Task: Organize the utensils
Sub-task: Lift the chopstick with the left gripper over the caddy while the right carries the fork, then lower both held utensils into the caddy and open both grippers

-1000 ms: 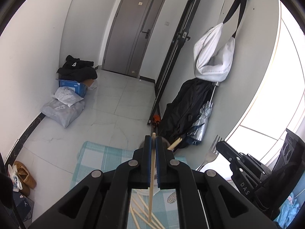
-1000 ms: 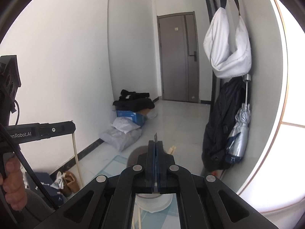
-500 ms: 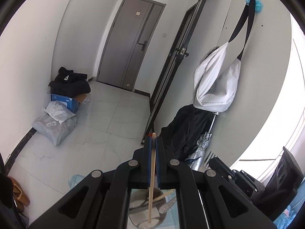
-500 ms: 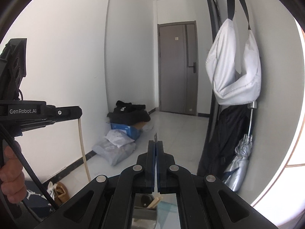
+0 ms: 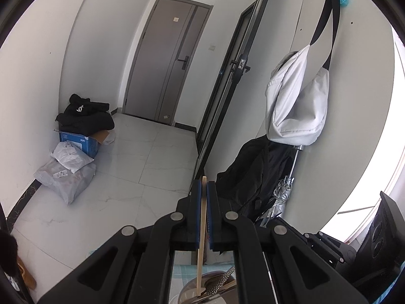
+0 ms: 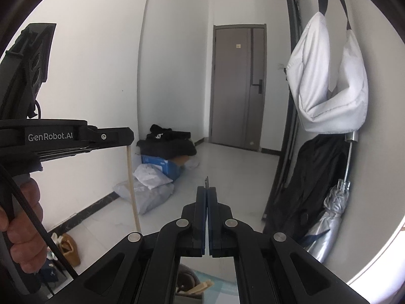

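My left gripper (image 5: 203,190) is shut on a wooden chopstick (image 5: 201,248) that hangs straight down; its lower end reaches into a round metal holder (image 5: 188,291) below, beside a metal utensil handle (image 5: 222,280). In the right wrist view the left gripper (image 6: 127,138) is at the left, the chopstick (image 6: 133,190) hanging under it. My right gripper (image 6: 207,191) is shut on a fork, whose tines (image 6: 207,181) stick up above the pads. The holder (image 6: 187,282) with wooden sticks shows below.
A teal checked cloth (image 5: 179,269) lies under the holder. A white bag (image 5: 296,106) hangs on the right wall above a black bag and an umbrella (image 6: 331,217). Parcels and a blue box (image 5: 78,144) lie on the floor at the left. A grey door (image 5: 167,60) is ahead.
Both grippers rose and tilted up, so the table dropped out of most of the view. The chopstick's lower end now stands over and in the metal holder. Both grips stay shut.
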Motion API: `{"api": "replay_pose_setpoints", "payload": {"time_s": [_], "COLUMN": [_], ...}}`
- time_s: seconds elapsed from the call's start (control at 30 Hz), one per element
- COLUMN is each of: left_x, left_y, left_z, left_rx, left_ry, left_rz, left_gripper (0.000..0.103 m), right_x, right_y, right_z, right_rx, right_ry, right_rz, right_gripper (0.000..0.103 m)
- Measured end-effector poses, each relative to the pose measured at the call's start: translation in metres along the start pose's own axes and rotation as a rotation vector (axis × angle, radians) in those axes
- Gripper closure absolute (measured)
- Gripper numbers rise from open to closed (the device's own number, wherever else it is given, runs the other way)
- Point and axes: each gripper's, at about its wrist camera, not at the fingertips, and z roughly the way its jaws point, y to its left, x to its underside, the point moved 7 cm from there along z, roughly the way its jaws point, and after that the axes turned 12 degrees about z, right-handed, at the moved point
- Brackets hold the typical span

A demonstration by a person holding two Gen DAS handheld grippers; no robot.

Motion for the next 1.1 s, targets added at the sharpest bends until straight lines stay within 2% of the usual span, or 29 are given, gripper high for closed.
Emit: {"api": "replay_pose_setpoints", "payload": {"time_s": [0.4, 0.9, 0.97, 1.0, 1.07, 1.1], "left_x": [0.015, 0.053, 0.057, 0.058, 0.058, 0.057], "left_y": [-0.001, -0.008, -0.007, -0.006, -0.003, -0.002], "left_z": [0.007, 0.007, 0.006, 0.005, 0.001, -0.003], "left_rx": [0.01, 0.075, 0.072, 0.073, 0.068, 0.059], "left_ry": [-0.004, 0.115, 0.139, 0.148, 0.147, 0.138], "left_rz": [0.031, 0.013, 0.005, -0.008, -0.029, -0.037], "left_gripper": [0.102, 0.101, 0.097, 0.091, 0.076, 0.065], "right_x": [0.024, 0.065, 0.069, 0.069, 0.068, 0.067], "right_y": [0.014, 0.017, 0.015, 0.014, 0.012, 0.012], "right_z": [0.005, 0.012, 0.011, 0.009, 0.003, -0.001], "right_rx": [-0.023, -0.108, -0.116, -0.119, -0.141, -0.145], "right_ry": [0.011, 0.139, 0.155, 0.156, 0.152, 0.147], "right_rz": [-0.052, -0.005, 0.009, 0.018, 0.043, 0.049], "right_gripper": [0.102, 0.1, 0.099, 0.099, 0.097, 0.093]}}
